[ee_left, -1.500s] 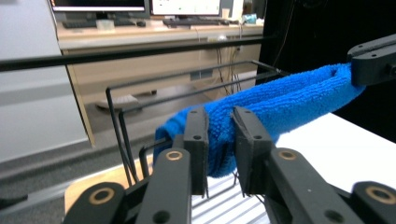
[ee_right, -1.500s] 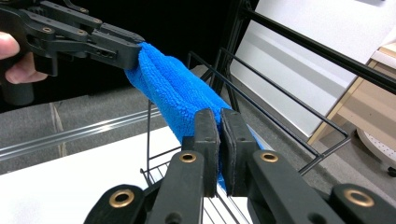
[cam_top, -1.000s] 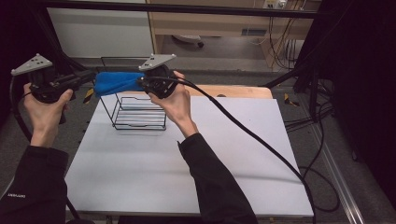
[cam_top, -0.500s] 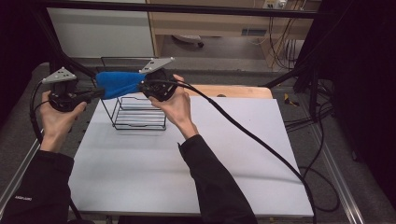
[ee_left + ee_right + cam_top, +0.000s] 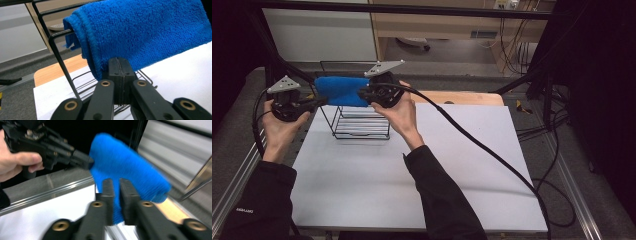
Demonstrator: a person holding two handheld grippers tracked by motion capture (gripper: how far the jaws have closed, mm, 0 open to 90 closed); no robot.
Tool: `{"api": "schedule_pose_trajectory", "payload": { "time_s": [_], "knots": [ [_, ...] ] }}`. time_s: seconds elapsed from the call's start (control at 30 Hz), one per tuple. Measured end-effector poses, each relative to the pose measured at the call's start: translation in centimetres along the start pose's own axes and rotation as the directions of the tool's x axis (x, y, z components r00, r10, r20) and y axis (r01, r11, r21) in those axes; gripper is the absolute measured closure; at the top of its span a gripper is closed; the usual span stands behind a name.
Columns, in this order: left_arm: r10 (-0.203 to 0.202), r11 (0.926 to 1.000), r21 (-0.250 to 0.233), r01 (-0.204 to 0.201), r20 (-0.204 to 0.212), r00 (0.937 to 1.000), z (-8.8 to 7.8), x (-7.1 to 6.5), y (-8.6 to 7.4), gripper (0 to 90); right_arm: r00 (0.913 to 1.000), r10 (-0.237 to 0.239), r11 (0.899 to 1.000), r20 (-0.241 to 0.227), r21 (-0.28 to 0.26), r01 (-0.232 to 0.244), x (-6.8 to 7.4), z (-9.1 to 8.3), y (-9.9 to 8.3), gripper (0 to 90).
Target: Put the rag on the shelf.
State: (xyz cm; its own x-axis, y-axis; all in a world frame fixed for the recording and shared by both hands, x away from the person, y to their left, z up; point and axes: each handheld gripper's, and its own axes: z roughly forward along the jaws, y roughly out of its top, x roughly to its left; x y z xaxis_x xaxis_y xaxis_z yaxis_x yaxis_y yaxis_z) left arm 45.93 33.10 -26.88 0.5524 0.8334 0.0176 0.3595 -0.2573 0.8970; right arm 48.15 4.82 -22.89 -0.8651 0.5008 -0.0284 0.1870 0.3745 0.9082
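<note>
The left gripper (image 5: 314,102) has its jaws pressed together on the lower hem of a folded blue microfibre cloth (image 5: 341,91); the right gripper (image 5: 363,93) has its jaws nearly together with the cloth's other end pinched between them. The cloth hangs stretched between the two, level with the top rail of a black wire rack (image 5: 361,125), which stands at about ten o'clock on the white tabletop (image 5: 452,175). In the left gripper view the cloth (image 5: 140,35) lies draped over the rack's top bar (image 5: 60,35). I judge the step in hand to be laying the cloth over the rail. The next move calls for lowering both ends evenly, then opening the jaws so the cloth hangs balanced.
</note>
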Motion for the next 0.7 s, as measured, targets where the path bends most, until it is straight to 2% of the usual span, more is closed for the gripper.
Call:
{"api": "schedule_pose_trajectory", "payload": {
  "time_s": [0.1, 0.27, 0.33, 0.47, 0.7],
  "knots": [
    [0.001, 1.0000, 0.000, -0.001, 0.000, 1.0000, 0.1, 0.0, -0.2, 89.9, 0.9992, 0.040, 0.998, -0.009, 0.046, -0.040, -0.1, 0.9, -1.0, 90.0],
    [-0.006, 0.9999, -0.013, 0.006, 0.001, 1.0000, 0.3, 0.0, -0.4, 89.9, 0.9974, 0.068, 0.996, 0.023, 0.051, -0.069, -0.7, 1.6, -2.2, 90.0],
    [-0.010, 0.9997, -0.020, 0.010, 0.005, 0.9999, 0.3, 0.0, -0.4, 89.8, 0.9971, 0.058, 0.997, 0.049, 0.049, -0.061, -0.9, 1.9, -2.5, 89.4],
    [-0.018, 0.9994, -0.030, 0.019, 0.007, 0.9998, 0.5, 0.0, -0.4, 89.6, 0.9962, 0.058, 0.997, 0.065, 0.042, -0.061, -1.3, 2.3, -3.0, 88.1],
    [-0.018, 0.9991, -0.039, 0.019, 0.024, 0.9996, 0.0, -0.3, -0.7, 86.0, 0.9979, 0.031, 0.999, 0.057, 0.021, -0.033, -1.0, 1.6, -3.0, 83.0]
  ]
}}
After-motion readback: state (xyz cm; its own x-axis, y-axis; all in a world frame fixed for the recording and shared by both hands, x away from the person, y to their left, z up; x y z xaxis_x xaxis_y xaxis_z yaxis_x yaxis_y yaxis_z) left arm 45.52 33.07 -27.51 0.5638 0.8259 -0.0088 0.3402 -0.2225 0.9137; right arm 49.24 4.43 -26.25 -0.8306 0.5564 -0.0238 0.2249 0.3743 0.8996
